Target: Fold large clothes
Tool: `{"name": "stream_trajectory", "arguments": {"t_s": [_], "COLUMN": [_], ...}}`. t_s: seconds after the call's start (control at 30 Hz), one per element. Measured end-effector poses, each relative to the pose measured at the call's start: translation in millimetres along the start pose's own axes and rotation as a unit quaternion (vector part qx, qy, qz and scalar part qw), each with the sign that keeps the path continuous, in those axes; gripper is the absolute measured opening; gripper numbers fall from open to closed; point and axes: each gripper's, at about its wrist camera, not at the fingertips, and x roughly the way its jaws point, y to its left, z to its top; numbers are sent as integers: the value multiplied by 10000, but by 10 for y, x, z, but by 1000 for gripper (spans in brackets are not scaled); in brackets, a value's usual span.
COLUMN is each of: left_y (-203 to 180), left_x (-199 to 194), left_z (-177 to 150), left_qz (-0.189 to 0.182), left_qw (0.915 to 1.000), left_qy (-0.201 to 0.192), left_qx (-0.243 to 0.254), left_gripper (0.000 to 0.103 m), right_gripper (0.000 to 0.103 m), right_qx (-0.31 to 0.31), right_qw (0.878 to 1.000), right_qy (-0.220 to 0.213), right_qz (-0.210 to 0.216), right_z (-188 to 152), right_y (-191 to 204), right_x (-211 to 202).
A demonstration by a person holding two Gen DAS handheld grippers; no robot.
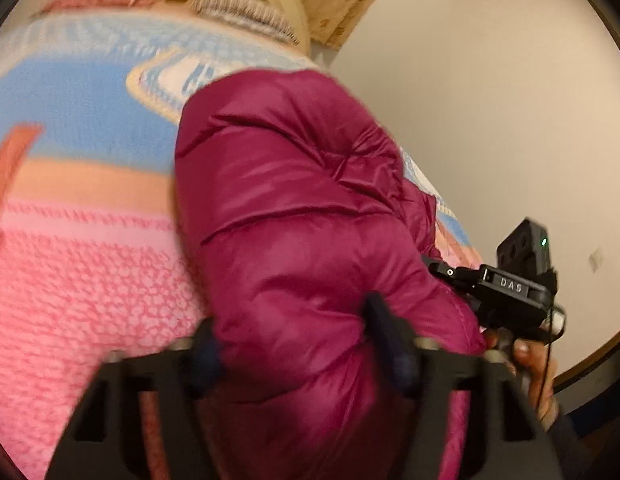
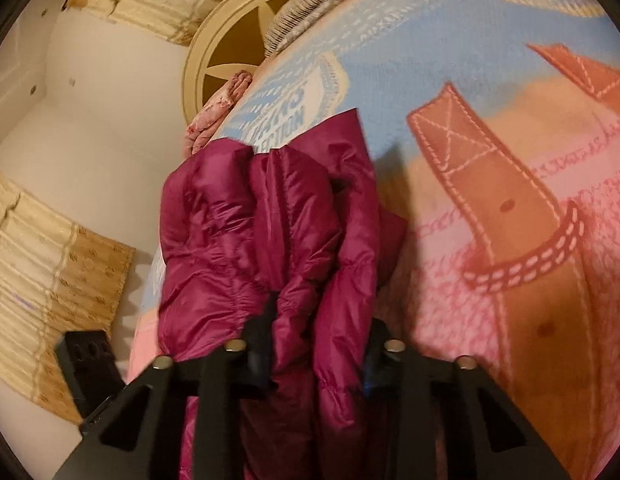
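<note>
Magenta puffer jacket bunched between left gripper jaws, over pink-blue blanket

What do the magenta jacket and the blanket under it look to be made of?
The magenta jacket looks like quilted nylon or polyester shell: glossy sheen, fine crinkles, stitched puffy panels. The blanket looks like soft fleece or plush, matte and nubby, with a printed strap pattern; exact fibre unclear.

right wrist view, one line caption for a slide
Right gripper fingers clamp a bunched magenta puffer jacket over a pink-and-blue blanket.
</note>
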Motion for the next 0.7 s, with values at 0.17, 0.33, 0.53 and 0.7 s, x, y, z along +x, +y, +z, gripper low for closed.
{"name": "stream_trajectory", "arguments": {"t_s": [0.17,0.33,0.53,0.7], "left_y": [-106,-60,88,198], "left_x": [-387,-643,-1001,-1256], "left_z": [-82,-113,-209,-321], "left_qz": [333,693,1049,1356], "left_qw": [9987,9964,9927,9882], "left_qy": [-161,-237,-442,-628], "left_qx": [345,435,407,322], "left_gripper": [32,29,29,29], "right_gripper": [22,21,21,21], "right_qx": [-242,-506,-732,-954], "right_qw": [9997,9986,9966,9934], "right_qy": [-102,-55,69,215], "right_qz": [3,129,381,601], "right_z": [-194,-334,-464,-565], "right_y": [263,611,1040,1448], "right_x": [-125,-147,-2,181]}}
